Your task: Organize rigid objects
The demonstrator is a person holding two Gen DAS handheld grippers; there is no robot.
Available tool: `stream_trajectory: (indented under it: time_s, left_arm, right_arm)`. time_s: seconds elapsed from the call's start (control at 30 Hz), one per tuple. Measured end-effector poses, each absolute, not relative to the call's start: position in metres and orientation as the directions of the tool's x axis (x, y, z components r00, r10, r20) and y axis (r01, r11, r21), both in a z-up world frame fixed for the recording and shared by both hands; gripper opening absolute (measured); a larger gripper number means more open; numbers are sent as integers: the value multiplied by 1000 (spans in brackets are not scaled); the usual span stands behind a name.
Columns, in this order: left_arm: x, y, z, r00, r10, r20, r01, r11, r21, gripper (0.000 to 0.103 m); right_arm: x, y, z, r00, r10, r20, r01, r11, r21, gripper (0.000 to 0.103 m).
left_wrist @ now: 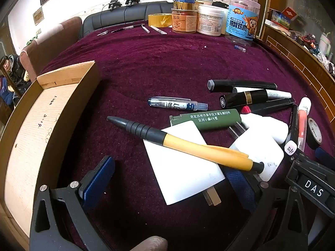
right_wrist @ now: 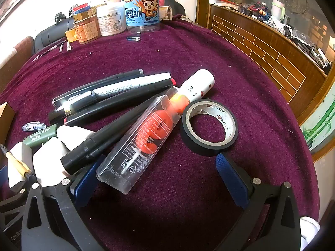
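1. left gripper [left_wrist: 167, 179]: low in the left wrist frame, blue-padded fingers [left_wrist: 98, 179] spread wide apart, clamped on nothing; white plug adapter [left_wrist: 184, 163] lying between them on the maroon tablecloth [left_wrist: 146, 67].
2. yellow and black pen [left_wrist: 188, 144]: resting diagonally across the white plug adapter, black tip pointing toward frame centre-left, rear end near the gripper's right finger.
3. cardboard box [left_wrist: 37, 125]: left edge of the left wrist frame, open, well apart from the pile.
4. green bar with white printing [left_wrist: 209, 118] just above the adapter; clear blue-printed pen refill [left_wrist: 178, 103] lying alone at frame centre.
5. right of centre in the same frame: black markers [left_wrist: 240, 84] and a black lipstick tube with gold band [left_wrist: 242, 99] stacked together.
6. right gripper [right_wrist: 159, 179]: bottom of the right wrist frame, fingers set wide apart, holding nothing; left finger touching or just beside the clear case, cannot tell which.
7. clear plastic case with orange contents [right_wrist: 144, 138]: frame centre, tilted, lower end between the right gripper's fingers.
8. black tape roll [right_wrist: 209, 125]: lying flat just right of the clear case, near the right finger's tip.
9. white tube [right_wrist: 199, 83] above the clear case, upper centre.
10. jars and tubs [right_wrist: 125, 14]: grouped at the top of the frame, far edge of the cloth.
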State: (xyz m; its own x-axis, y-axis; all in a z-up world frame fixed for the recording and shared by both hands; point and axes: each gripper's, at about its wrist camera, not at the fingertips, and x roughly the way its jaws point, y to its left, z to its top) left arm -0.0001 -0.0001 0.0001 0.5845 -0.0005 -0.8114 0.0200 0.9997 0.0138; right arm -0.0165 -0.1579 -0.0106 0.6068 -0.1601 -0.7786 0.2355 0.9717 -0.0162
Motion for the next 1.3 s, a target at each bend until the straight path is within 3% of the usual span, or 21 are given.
stream_trajectory:
  time_s: [1.3]
  left_arm:
    - [0, -1, 0, 583, 4, -812, 13, 1000, 14, 102]
  right_arm:
    - [-17, -158, -11, 605, -161, -780, 236, 972, -17, 103]
